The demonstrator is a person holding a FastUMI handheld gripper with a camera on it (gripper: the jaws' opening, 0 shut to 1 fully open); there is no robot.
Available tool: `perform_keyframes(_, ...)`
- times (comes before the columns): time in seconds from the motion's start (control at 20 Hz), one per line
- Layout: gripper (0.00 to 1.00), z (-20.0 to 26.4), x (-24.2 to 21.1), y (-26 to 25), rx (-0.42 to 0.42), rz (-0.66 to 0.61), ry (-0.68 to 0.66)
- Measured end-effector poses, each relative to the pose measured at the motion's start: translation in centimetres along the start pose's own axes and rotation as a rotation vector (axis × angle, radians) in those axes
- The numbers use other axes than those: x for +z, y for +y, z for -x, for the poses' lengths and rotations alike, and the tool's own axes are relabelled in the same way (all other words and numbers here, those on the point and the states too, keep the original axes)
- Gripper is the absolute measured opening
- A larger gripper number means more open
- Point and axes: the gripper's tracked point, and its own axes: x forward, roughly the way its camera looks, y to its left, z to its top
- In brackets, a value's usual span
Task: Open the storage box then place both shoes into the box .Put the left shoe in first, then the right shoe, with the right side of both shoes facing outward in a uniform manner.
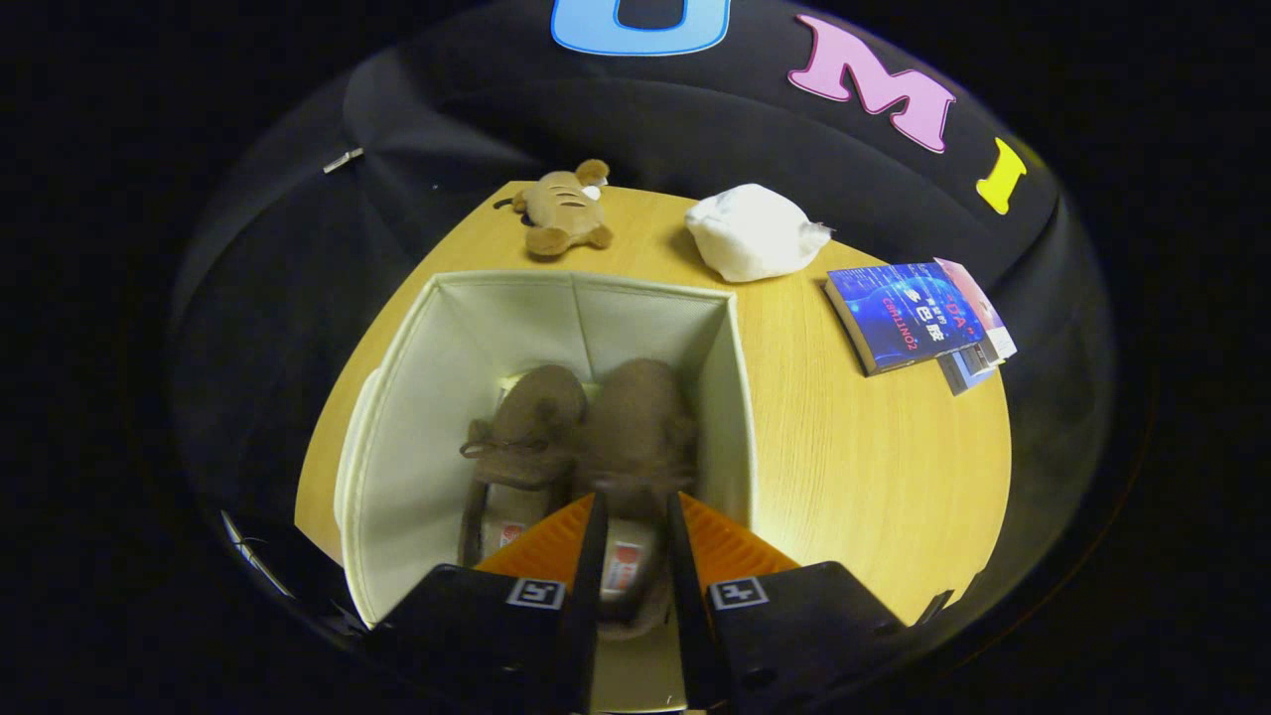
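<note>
A: Where are we with the second shoe?

B: Our gripper [635, 516] points down into the open storage box [417, 397], and the right-hand shoe [635, 437] sits between the fingers, heel end nearest us. The fingers stand on either side of it, but we cannot tell whether they press on it or have let go.

A: And the first one?

B: The other shoe [521, 437] lies just to the left of it, touching, both toes pointing away from us toward the far wall.

A: So how do we finish cleanly?

B: We judge the shoe should rest flat on the box floor before we part the fingers, then we lift straight up so we don't drag it or catch the near wall.

A: Our pose?

B: Steeply tilted downward over the near rim, above the desk [874, 467].
</note>
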Motion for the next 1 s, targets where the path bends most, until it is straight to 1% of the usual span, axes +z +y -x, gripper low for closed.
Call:
perform_keyframes(0.1, 0.71, 0.3, -0.1, 1.3, 0.042, 0.014, 0.009)
perform_keyframes(0.15, 0.9, 0.5, -0.1, 1.6, 0.046, 0.034, 0.005)
perform_keyframes(0.2, 0.96, 0.7, -0.2, 1.6, 0.04, 0.063, -0.005)
perform_keyframes(0.25, 0.99, 0.9, -0.1, 1.7, 0.039, 0.088, -0.017)
perform_keyframes(0.4, 0.99, 1.9, -0.1, 2.3, 0.069, 0.113, -0.051)
perform_keyframes(0.65, 0.99, 4.9, 1.2, 2.0, 0.179, 0.092, -0.162)
perform_keyframes(0.8, 0.99, 7.2, 2.0, -0.6, 0.199, 0.082, -0.245)
perform_keyframes(1.0, 0.99, 9.9, 2.8, -6.1, 0.162, 0.094, -0.339)
